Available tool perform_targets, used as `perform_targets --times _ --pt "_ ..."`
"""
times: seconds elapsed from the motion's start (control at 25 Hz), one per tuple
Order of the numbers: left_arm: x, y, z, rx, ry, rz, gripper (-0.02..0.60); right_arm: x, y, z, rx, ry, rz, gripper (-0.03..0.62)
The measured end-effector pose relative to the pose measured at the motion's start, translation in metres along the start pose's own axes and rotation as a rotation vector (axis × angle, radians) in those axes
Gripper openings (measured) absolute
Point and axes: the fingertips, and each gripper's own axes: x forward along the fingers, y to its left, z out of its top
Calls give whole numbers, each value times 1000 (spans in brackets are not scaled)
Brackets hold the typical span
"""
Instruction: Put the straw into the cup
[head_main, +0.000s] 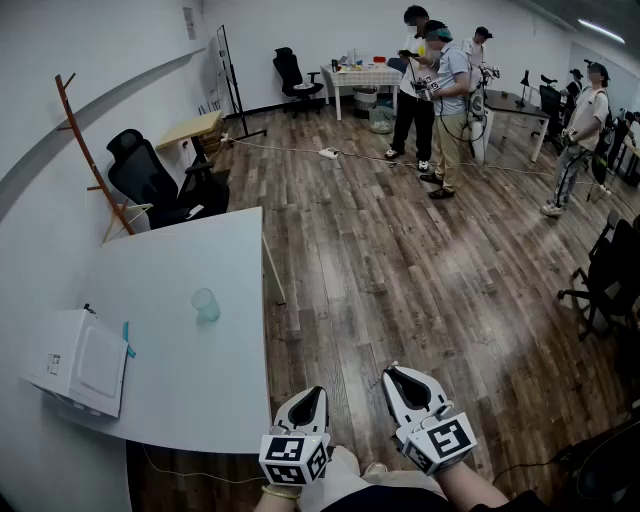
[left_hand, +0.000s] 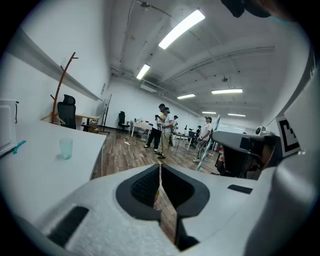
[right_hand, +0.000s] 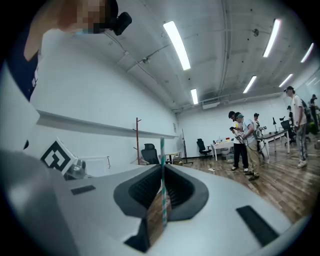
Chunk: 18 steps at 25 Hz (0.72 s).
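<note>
Step in hand: carry the straw to the cup.

1. The right hand-held gripper (right_hand: 161, 169) has its jaws clamped on the straw (right_hand: 161, 150), which stands upright between the pads. The grip looks sound, so regripping is probably unnecessary.
2. The left hand-held gripper (left_hand: 160, 169) has its jaws together with nothing between them. It is free to steady the cup.
3. The cup (head_main: 206, 304) stands upright on the tabletop (head_main: 180, 260), ahead of both hand-held grippers and to their left, well apart from them.
4. Advice: bring the right hand-held gripper over the cup mouth, turn the straw's free end downward, and lower it inside the rim before letting go. The cup looks light, and a sideways knock could tip it.

Limits of view:
- The head view does not resolve the straw at the right hand-held gripper (head_main: 392, 372).
- How much straw sits behind the pads cannot be told.
- The right gripper view does not show the cup.
- A small teal item beside the box (head_main: 80, 362) is too small to identify.
</note>
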Motion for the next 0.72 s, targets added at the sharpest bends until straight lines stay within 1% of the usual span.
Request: perform_targets --times 0.12,0.24,0.52,0.72 --pt "-6 -21 -6 2 -1 -11 18 -19 -2 1 12 -4 5 41" --pt "-10 -34 -9 2 -4 -13 18 -33 -2 4 3 -12 12 41" --pt "-15 -50 -9 7 -10 -9 18 -48 -8 11 18 -42 7 41" --pt "-17 -62 -14 -4 -7 -1 18 -58 -9 12 7 -55 37 41"
